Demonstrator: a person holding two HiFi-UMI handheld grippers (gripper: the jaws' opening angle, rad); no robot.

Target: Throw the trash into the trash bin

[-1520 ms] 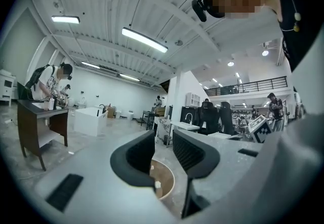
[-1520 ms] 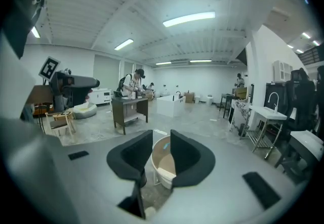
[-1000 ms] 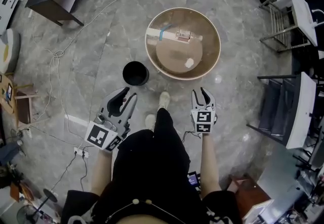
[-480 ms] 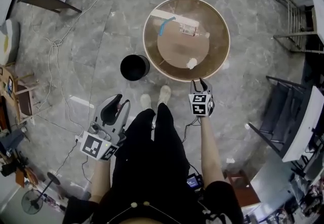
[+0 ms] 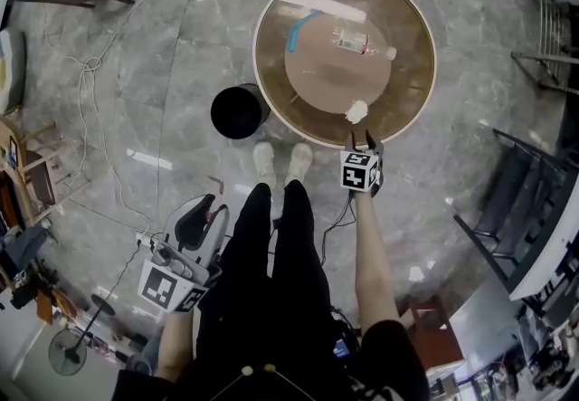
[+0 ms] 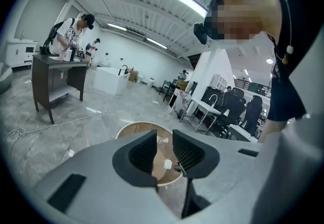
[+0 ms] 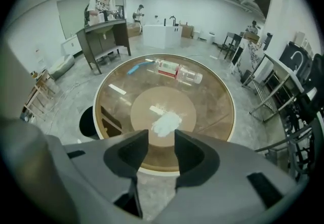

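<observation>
A crumpled white paper [image 5: 356,109] lies near the front edge of the round glass table [image 5: 407,100]. Farther back on the table are a clear plastic bottle [image 5: 362,42], a blue stick [image 5: 298,31] and a white strip [image 5: 308,3]. The black trash bin [image 5: 239,111] stands on the floor at the table's left. My right gripper [image 5: 362,138] hangs over the table's near rim, just short of the paper [image 7: 165,123]. Its jaws have just been opening and nothing is between them. My left gripper [image 5: 204,207] is open and empty, low beside my left leg.
My shoes [image 5: 280,159] stand close to the table's rim and the bin [image 7: 90,121]. Cables [image 5: 90,82] trail over the floor at left. Metal racks and chairs [image 5: 543,19] stand at right. People work at a dark desk [image 7: 104,31] far behind the table.
Both grippers have sunk. The right one came forward to the table's near rim by the crumpled paper, while the left one dropped back beside my leg. The table now sits closer.
</observation>
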